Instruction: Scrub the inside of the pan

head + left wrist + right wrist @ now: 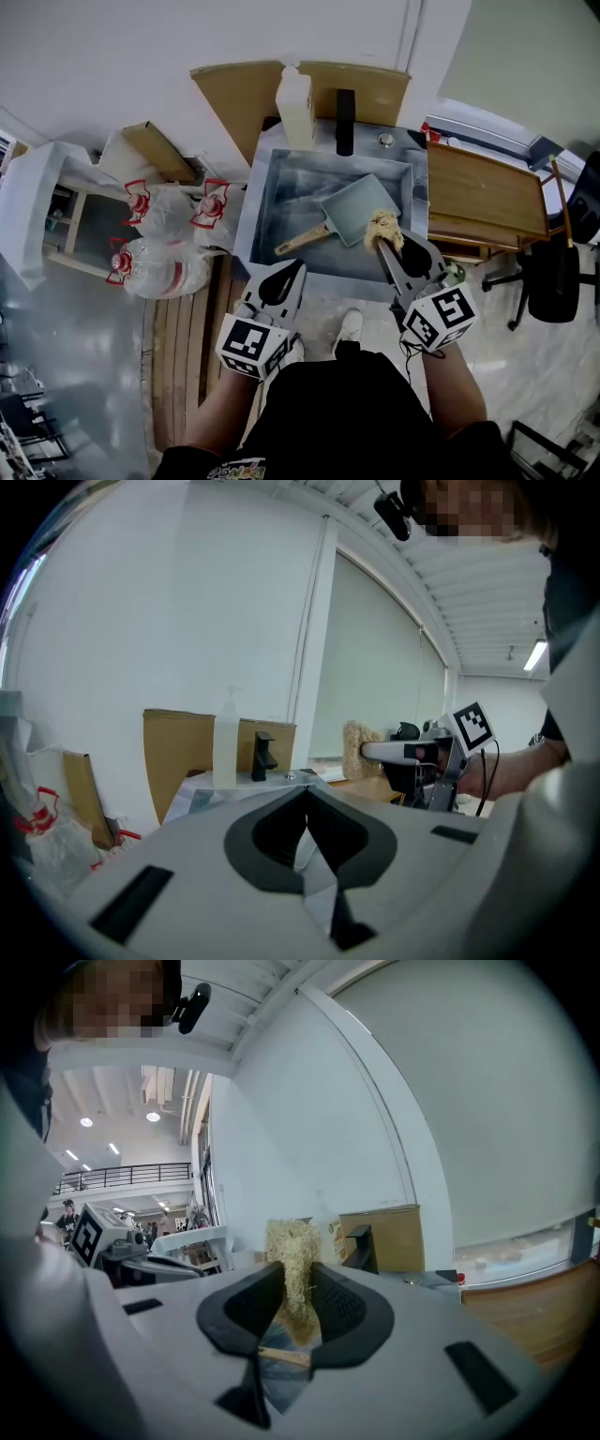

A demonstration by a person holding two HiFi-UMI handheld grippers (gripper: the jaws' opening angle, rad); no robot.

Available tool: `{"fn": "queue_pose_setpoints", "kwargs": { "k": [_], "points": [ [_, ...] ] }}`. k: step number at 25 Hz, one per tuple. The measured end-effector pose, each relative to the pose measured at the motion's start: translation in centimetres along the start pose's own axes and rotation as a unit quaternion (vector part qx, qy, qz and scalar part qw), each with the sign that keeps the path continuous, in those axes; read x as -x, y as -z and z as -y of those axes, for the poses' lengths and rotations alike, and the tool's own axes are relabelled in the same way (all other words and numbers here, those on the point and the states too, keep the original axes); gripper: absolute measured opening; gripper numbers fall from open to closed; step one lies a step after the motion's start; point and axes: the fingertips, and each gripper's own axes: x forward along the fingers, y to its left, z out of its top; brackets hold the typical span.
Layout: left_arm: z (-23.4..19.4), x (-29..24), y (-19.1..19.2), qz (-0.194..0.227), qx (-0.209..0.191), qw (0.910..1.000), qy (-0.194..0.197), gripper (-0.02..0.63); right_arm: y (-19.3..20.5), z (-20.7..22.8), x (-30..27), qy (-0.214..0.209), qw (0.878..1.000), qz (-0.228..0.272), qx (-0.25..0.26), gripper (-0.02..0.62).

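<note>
While the pan (361, 208) lies tilted inside the sink (267, 178), its square grey-blue body sits in the right half of the basin. Its wooden handle (302, 241) points toward the front-left corner. A straw-coloured scrub pad (382, 228) hangs over the pan's right front edge; whether it touches the pan can't be told. The right gripper (386, 246) pinches that pad: in the right gripper view the fibres fill the gap between both jaws and stick out past the tips. The pan's bluish surface and handle show below through the gap.

The left gripper (298, 267) is at the sink's front edge, left of centre, above the rim and well apart from the pan. Its jaws are pressed together with nothing between them, tips meeting in the left gripper view. That view also catches the right gripper side-on with the pad at its tip.

On the sink's back edge stand a white pump bottle (295, 103) and, just right of it, a black faucet (345, 122). Brown cardboard (234, 89) leans on the wall behind them. Left of the sink, clear bags of plastic bottles (164, 244) with red ties sit on the floor. Right of the sink is a wooden table (483, 197), and a black chair (553, 272) is beyond it.
</note>
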Motion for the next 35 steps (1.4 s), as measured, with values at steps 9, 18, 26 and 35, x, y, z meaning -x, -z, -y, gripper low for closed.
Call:
{"fn": "queue_pose_setpoints", "kwargs": {
  "k": [9,18,26,35],
  "points": [
    [0.8,-2.8,-0.5,-0.015,-0.005,0.9996,-0.025,0.009,-0.2,3.1,-0.8,-0.029,1.0,-0.004,-0.012,0.098],
    [1.2,-4.7,0.5,-0.064,-0.01,0.9977,-0.018,0.048,0.0,4.9,-1.4,-0.036,0.999,-0.005,-0.027,0.098],
    [-0.5,-7.1,3.4,-0.11,-0.052,0.9924,0.018,0.149,1.1,5.6,-2.6,-0.018,0.999,-0.014,-0.036,0.098],
    [-3.8,-11.3,8.5,-0.197,-0.098,0.9718,0.085,0.186,3.3,6.3,-6.0,0.021,0.998,-0.048,-0.041,0.098]
  ]
}}
